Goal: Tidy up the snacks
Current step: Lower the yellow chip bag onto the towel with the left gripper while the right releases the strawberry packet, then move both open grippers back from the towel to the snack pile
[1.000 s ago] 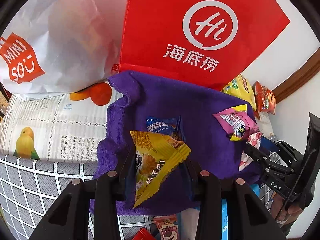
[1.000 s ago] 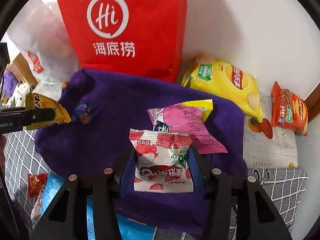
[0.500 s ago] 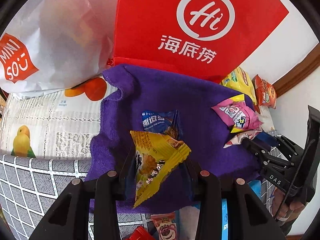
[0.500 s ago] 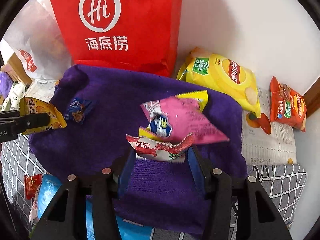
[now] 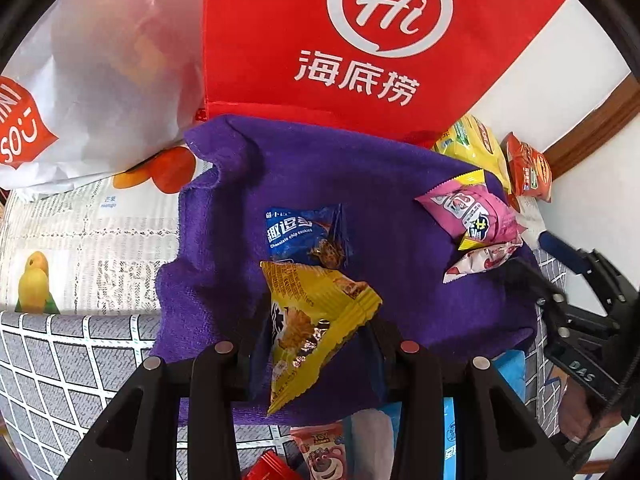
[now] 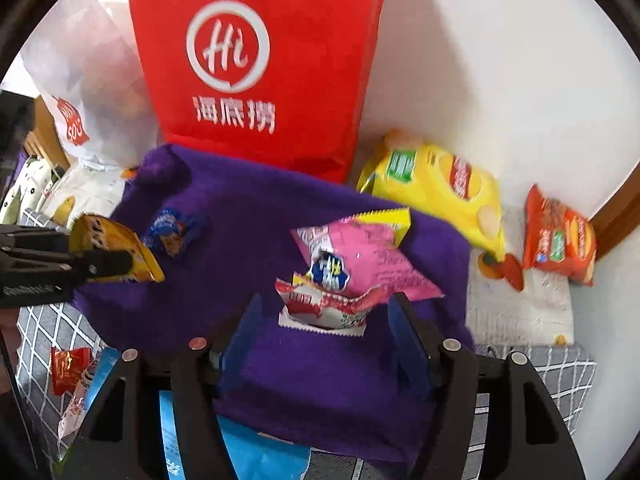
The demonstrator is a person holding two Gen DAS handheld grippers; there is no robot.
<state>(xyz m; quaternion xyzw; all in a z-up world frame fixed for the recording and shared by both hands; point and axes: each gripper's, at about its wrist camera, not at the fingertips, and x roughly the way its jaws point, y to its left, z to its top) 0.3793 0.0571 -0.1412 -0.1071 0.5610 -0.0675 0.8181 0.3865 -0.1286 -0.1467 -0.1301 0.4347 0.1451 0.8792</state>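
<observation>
Snacks going onto purple towel (image 6: 256, 216): red-and-white packet (image 6: 324, 308) lying just below pink packet (image 6: 360, 260), between spreading jaws of right gripper (image 6: 324, 320), pads already clear of it. Best to finish opening fully, then lift straight away without dragging wrapper. Yellow packet (image 5: 312, 320) clamped in left gripper (image 5: 316, 344); best set down beside blue cookie packet (image 5: 304, 232).

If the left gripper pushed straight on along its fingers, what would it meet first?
Probably the blue cookie packet on the purple cloth, just beyond the yellow packet that the left gripper holds; depth is uncertain.
</observation>
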